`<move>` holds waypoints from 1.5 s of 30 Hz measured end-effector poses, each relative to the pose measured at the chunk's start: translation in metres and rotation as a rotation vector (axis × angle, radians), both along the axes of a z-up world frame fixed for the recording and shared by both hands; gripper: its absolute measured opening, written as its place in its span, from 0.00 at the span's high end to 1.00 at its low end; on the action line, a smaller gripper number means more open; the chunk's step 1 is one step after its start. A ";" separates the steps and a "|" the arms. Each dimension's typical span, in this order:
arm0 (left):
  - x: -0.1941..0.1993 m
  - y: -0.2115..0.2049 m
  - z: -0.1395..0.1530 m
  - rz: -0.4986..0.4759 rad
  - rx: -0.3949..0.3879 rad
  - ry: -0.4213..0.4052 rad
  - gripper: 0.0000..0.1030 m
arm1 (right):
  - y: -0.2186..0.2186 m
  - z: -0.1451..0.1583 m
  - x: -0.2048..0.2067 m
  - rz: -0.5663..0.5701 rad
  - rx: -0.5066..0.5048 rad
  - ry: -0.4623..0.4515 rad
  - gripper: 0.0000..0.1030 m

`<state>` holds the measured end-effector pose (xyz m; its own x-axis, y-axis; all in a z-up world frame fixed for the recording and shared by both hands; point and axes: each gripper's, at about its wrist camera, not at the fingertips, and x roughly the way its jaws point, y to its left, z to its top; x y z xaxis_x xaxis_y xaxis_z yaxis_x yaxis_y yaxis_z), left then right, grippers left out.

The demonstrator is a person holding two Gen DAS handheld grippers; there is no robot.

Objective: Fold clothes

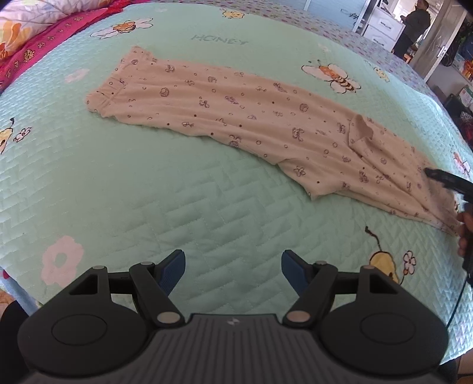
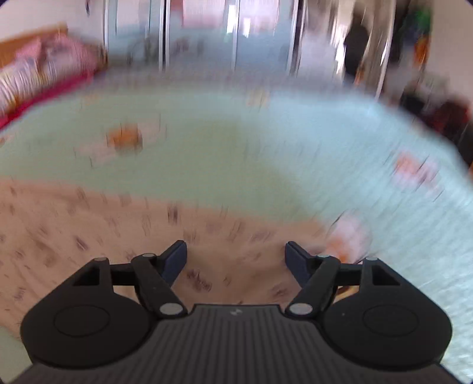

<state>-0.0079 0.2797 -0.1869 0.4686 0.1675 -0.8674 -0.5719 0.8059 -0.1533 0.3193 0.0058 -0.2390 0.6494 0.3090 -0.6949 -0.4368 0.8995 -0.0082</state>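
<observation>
A pair of cream trousers (image 1: 242,109) with a small brown print lies stretched flat across the green quilted bedspread (image 1: 124,183), waistband at the far left, leg ends at the right. My left gripper (image 1: 233,267) hovers open over bare bedspread, well short of the cloth. In the left wrist view my right gripper (image 1: 436,174) shows as a dark finger above the leg ends, with a hand behind it. The right wrist view is blurred; there my right gripper (image 2: 236,257) stands open above the printed trousers (image 2: 88,230), with nothing pinched between its pads.
Pink and floral pillows (image 1: 32,32) lie at the bed's far left. A person (image 1: 414,26) stands by white drawers (image 1: 381,26) beyond the bed's far right corner. The bed's right edge (image 1: 443,112) drops off toward cluttered floor.
</observation>
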 end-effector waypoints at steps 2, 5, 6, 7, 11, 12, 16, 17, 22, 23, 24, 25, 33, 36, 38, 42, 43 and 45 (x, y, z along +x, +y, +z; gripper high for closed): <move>-0.001 0.003 -0.001 0.006 0.000 0.000 0.28 | -0.007 0.000 0.011 -0.063 0.070 -0.015 0.26; -0.001 0.008 -0.005 0.018 -0.007 0.008 0.28 | -0.022 0.018 -0.002 -0.117 0.181 -0.081 0.26; 0.000 0.009 -0.007 0.021 -0.011 0.010 0.28 | -0.028 0.023 -0.010 -0.116 0.200 -0.109 0.26; 0.001 0.009 -0.008 0.019 -0.014 0.012 0.28 | -0.033 0.025 -0.016 -0.118 0.200 -0.125 0.26; 0.001 0.004 -0.006 0.007 -0.006 0.008 0.28 | -0.043 0.009 0.016 -0.111 0.197 0.010 0.25; 0.000 0.003 -0.004 0.005 -0.003 0.006 0.28 | -0.044 0.004 0.032 -0.109 0.202 0.061 0.25; 0.000 0.001 -0.002 0.001 0.003 0.002 0.28 | -0.074 0.031 0.055 -0.217 0.347 0.018 0.26; 0.001 0.001 -0.003 0.002 0.000 0.002 0.28 | -0.084 0.037 0.050 -0.216 0.403 0.013 0.26; 0.003 -0.004 -0.006 -0.013 -0.027 0.003 0.28 | -0.108 0.021 0.002 -0.094 0.477 0.181 0.25; 0.002 -0.005 -0.004 -0.018 -0.031 -0.005 0.28 | -0.112 0.010 -0.007 -0.074 0.472 0.251 0.26; 0.001 -0.006 -0.003 -0.021 -0.027 -0.008 0.28 | -0.118 0.005 -0.024 -0.053 0.464 0.238 0.26; 0.000 -0.007 -0.001 -0.022 -0.022 -0.011 0.28 | -0.125 0.008 -0.044 -0.034 0.449 0.179 0.25; -0.001 -0.018 0.013 -0.037 -0.022 -0.043 0.28 | -0.113 0.037 -0.097 -0.017 0.348 -0.028 0.24; -0.006 -0.022 0.024 -0.042 -0.017 -0.072 0.28 | -0.084 0.024 -0.077 0.016 0.266 0.084 0.22; -0.011 -0.021 0.030 -0.035 -0.013 -0.089 0.28 | -0.075 0.013 -0.083 -0.024 0.180 0.119 0.22; -0.014 -0.019 0.033 -0.029 -0.020 -0.099 0.28 | -0.070 0.034 -0.130 -0.035 0.185 0.086 0.22; -0.015 -0.020 0.034 -0.030 -0.024 -0.104 0.28 | -0.066 0.045 -0.141 -0.049 0.176 0.058 0.22; -0.019 -0.022 0.038 -0.031 -0.033 -0.121 0.28 | -0.057 0.067 -0.156 -0.077 0.156 0.013 0.22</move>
